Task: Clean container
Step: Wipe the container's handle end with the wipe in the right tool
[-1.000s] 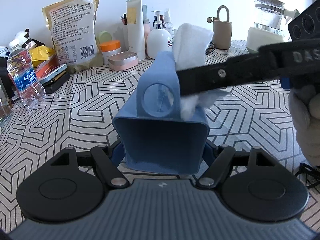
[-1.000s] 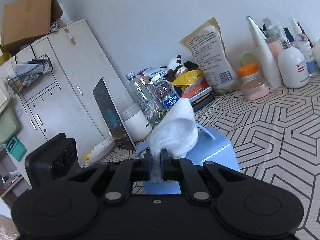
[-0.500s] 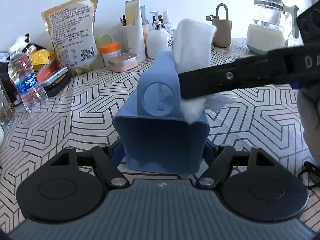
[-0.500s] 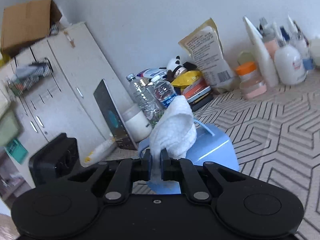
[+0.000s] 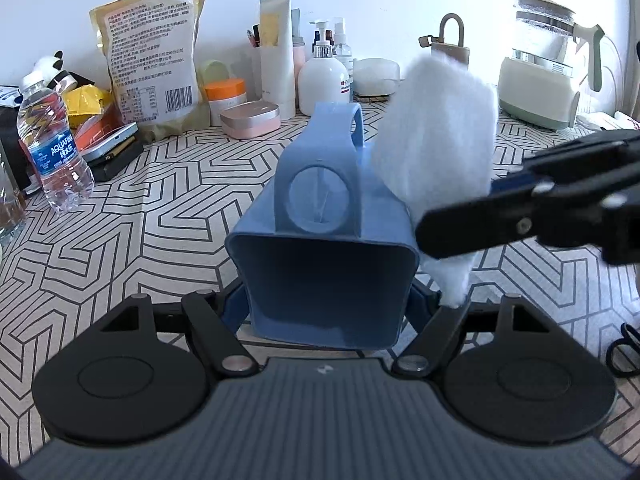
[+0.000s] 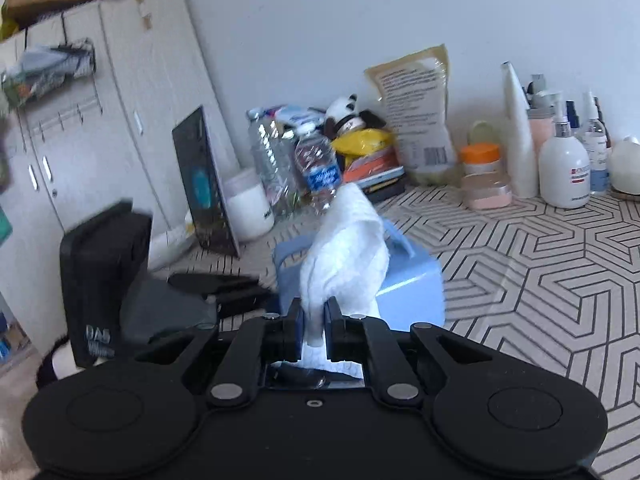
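A blue plastic container point(image 5: 320, 280) with a strap handle lies on its side, open mouth toward the left wrist camera. My left gripper point(image 5: 328, 308) is shut on its two side walls. A white cloth point(image 5: 436, 152) stands up beside the container's right edge. It is pinched in my right gripper point(image 6: 315, 320), whose jaws are opening slightly with the cloth still between the pads. In the right wrist view the cloth point(image 6: 344, 256) hangs in front of the container point(image 6: 412, 284). The right gripper's finger point(image 5: 480, 220) reaches in from the right.
The patterned table point(image 5: 160, 208) carries a water bottle point(image 5: 52, 152), a food pouch point(image 5: 156, 56), an orange-lidded jar point(image 5: 226, 96), a pink tin point(image 5: 250, 118), a pump bottle point(image 5: 324, 80) and a kettle point(image 5: 548, 68) along the back wall. Scissors point(image 5: 624, 348) lie at the right edge.
The right gripper and cloth have slid to the right, off the container's handle to its right edge, and rolled. The left gripper and container have kept still.
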Demonstrator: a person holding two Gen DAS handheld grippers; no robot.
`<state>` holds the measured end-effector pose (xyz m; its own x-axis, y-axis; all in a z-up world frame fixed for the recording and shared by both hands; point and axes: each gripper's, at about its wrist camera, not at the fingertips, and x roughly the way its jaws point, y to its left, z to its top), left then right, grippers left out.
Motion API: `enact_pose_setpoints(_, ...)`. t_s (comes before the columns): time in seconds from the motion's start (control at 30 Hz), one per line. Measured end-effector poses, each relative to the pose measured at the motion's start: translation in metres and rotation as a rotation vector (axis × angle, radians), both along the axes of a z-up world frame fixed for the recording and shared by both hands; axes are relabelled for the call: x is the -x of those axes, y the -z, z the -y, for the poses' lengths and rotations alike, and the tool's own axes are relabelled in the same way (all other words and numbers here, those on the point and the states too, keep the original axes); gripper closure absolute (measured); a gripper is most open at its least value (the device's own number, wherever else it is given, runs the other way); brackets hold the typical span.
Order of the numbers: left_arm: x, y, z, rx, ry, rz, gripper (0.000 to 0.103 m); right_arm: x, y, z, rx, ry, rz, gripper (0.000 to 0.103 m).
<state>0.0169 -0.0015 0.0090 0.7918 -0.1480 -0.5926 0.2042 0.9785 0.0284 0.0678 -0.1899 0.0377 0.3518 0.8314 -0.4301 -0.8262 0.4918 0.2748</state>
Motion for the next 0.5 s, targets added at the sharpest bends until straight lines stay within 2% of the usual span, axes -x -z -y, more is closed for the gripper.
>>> enact_pose_setpoints(0.13, -0.0001, -0.0001, -0.0013, 0.007, -0.005, -0.002, 0.028, 0.0012, 0.0031, -0.003, 0.1, 0.077, 0.044, 0.092)
enact_pose_setpoints(0.37, 0.0003, 0.0, -0.0022, 0.012, -0.006, -0.003, 0.028, -0.0024, 0.0, 0.0014, -0.011, 0.001, -0.018, 0.091)
enact_pose_setpoints(0.5, -0.0011, -0.0002, -0.0049, 0.016, -0.006, -0.003, 0.028, 0.0006, -0.0044, -0.0016, -0.034, -0.018, -0.023, 0.091)
